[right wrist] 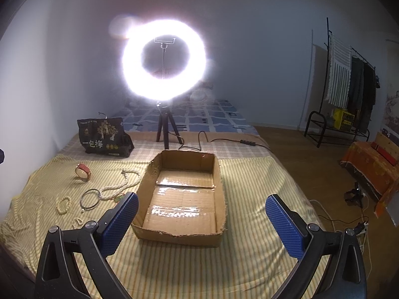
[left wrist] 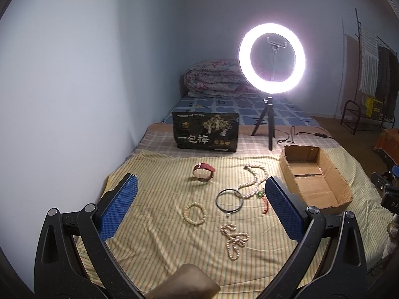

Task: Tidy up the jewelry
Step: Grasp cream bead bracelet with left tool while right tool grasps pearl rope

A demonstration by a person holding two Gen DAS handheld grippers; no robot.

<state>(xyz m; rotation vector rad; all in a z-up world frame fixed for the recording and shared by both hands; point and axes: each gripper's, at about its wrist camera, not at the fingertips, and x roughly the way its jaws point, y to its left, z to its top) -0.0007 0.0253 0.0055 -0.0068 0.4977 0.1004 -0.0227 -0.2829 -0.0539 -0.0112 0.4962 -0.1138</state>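
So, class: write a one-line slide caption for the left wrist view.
Open left gripper hovers over jewelry spread on a striped sheet, beside an empty cardboard box.

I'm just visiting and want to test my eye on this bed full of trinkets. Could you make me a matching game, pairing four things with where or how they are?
Things:
1. red leather watch
2. open brown cardboard box
3. thin dark metal bangle
4. black snack bag with gold tree print

States:
A. empty, nothing inside yet
B. lying flat, between the two white bead strands
C. standing upright beside the ring light's tripod
D. resting on its edge, strap looped

Pairs: 1-D, 2-A, 3-B, 4-C
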